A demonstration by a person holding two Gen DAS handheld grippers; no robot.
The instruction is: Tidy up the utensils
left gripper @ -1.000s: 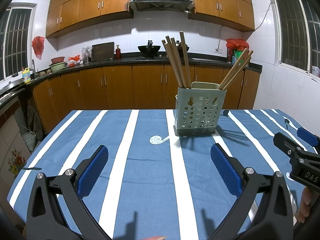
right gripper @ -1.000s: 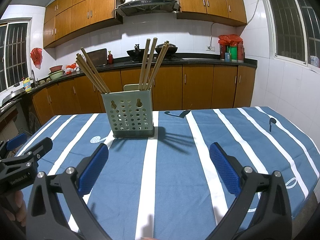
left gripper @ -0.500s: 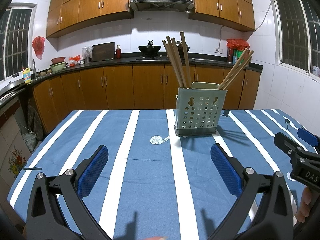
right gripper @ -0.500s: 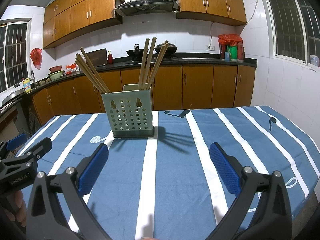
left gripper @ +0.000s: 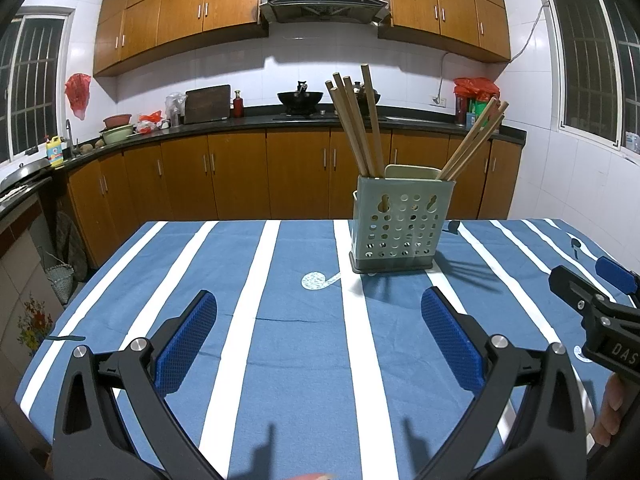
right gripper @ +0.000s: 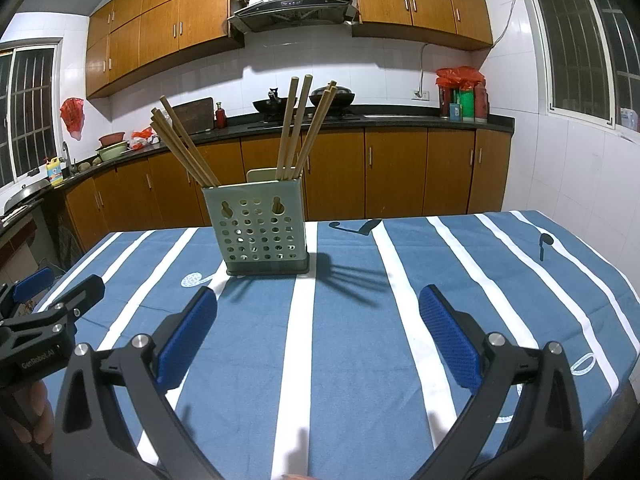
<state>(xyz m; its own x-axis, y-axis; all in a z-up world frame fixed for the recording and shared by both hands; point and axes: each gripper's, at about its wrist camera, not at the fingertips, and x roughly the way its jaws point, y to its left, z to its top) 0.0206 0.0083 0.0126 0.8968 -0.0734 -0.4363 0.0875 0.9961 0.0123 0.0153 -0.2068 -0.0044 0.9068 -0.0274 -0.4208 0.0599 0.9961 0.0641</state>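
Observation:
A pale green perforated utensil holder [left gripper: 401, 226] stands upright on the blue striped tablecloth [left gripper: 280, 320]. Several wooden chopsticks [left gripper: 356, 124] lean out of its left side and several more [left gripper: 474, 140] out of its right side. The holder also shows in the right wrist view [right gripper: 262, 232] with its chopsticks [right gripper: 298, 128]. My left gripper [left gripper: 318, 338] is open and empty, hovering above the cloth in front of the holder. My right gripper [right gripper: 318, 336] is open and empty, also short of the holder. Each gripper shows at the edge of the other's view.
The table's far edge [left gripper: 320, 221] faces wooden kitchen cabinets and a dark counter [left gripper: 280, 120] with a wok and bottles. The table's right edge [right gripper: 624, 280] runs near a tiled wall. A woven basket [left gripper: 60, 280] sits on the floor at left.

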